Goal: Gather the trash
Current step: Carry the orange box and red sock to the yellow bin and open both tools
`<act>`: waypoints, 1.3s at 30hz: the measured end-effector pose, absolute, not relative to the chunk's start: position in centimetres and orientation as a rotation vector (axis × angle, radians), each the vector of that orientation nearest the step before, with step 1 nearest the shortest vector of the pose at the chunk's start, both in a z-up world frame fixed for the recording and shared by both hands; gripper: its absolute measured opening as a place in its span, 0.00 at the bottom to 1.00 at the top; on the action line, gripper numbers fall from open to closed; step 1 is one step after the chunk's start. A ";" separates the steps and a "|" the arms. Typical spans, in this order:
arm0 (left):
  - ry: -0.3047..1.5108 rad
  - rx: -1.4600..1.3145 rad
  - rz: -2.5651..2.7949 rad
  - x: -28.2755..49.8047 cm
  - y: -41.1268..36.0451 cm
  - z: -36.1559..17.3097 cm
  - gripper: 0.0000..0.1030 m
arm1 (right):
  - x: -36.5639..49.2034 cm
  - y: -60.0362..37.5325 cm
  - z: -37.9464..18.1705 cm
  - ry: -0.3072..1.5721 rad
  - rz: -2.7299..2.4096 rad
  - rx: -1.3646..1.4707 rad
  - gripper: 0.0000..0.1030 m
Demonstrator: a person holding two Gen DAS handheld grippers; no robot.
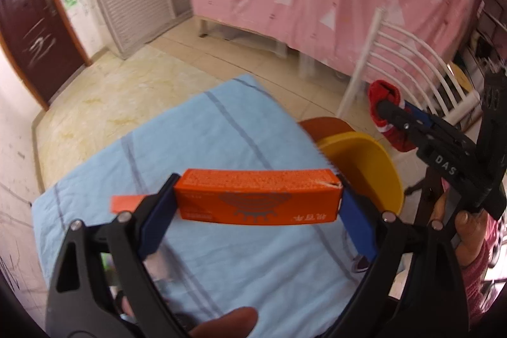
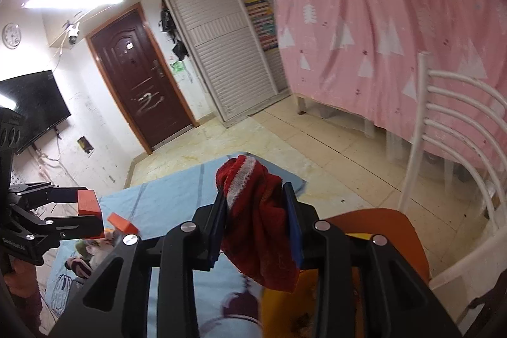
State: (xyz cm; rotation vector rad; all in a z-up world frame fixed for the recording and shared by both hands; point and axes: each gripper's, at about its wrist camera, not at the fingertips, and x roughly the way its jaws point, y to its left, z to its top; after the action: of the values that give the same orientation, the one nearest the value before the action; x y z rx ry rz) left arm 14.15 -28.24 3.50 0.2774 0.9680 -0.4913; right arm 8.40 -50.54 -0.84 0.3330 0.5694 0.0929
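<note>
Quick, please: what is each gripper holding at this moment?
Left gripper: closed on the orange box.
Right gripper: closed on the red cloth.

The orange box [image 1: 256, 195] looks like printed cardboard, matt, torn at one corner, and the red sock [image 2: 258, 224] is fuzzy knitted cloth with a white stripe. The blue tablecloth [image 1: 196, 141] is soft, wrinkled fabric. The yellow bin [image 1: 364, 170] is smooth plastic, the floor [image 1: 104, 103] glossy tile.
</note>
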 end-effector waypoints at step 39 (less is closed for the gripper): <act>1.016 0.389 -0.670 11.8 -40.7 1.8 0.92 | 6.0 -58.6 -8.2 0.639 -0.036 0.507 0.60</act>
State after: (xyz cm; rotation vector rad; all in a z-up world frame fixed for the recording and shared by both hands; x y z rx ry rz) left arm 11.82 -40.69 1.79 0.3886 1.0156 -0.6702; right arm 5.96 -58.59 -8.17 0.5066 0.6388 -0.0363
